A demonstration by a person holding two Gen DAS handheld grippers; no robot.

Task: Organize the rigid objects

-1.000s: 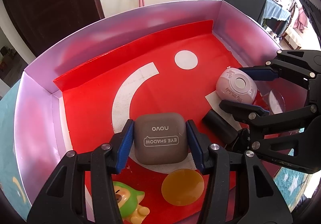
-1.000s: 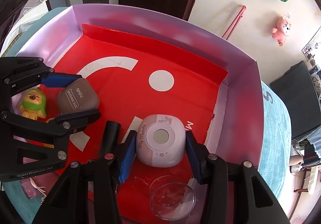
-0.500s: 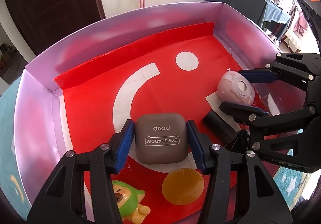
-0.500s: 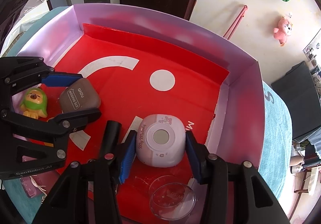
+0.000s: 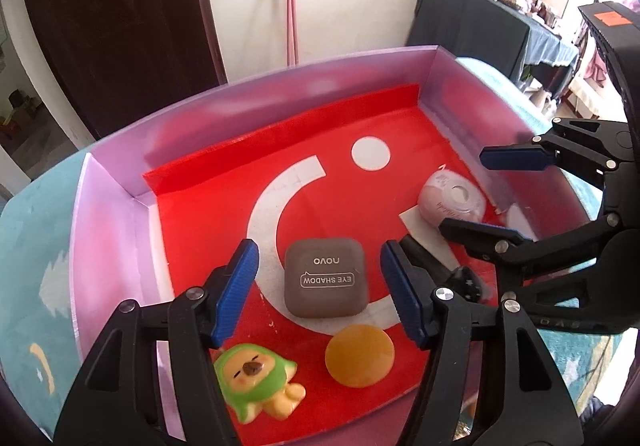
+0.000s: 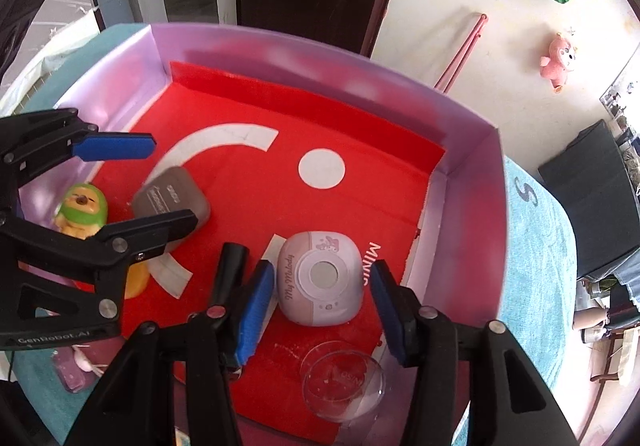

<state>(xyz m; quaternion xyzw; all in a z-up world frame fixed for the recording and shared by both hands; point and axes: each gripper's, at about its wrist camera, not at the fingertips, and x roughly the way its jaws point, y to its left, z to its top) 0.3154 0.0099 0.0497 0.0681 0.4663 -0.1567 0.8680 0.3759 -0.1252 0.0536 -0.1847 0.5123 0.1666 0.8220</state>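
- The black cylinder (image 6: 232,270) is half hidden behind the right hand-held gripper (image 6: 316,310); in the left wrist view only a strip of it shows past a blue pad.
- The clear dish (image 6: 342,380) is hard to read (glass on red), and print under it is too blurred to make out.
- The orange disc (image 5: 359,356) is mostly covered by the left hand-held gripper's arm in the right wrist view.
- Small items outside the tray's near edge, at lower left of the right wrist view, are cut off and unclear.
- The left hand-held gripper (image 5: 318,292) has just been opening: its blue pads stand spread, clear of the grey case (image 5: 325,282), which lies between them on the tray's (image 5: 108,230) red floor, gaps on both sides.
- The right hand-held gripper has likewise just been opening; the pink device (image 6: 320,278) sits between its pads, untouched, near the tray's right wall.
- The green toy (image 5: 256,382) lies just below the left pad, near the tray's left wall.
- The tray rests on a teal surface (image 6: 536,246).
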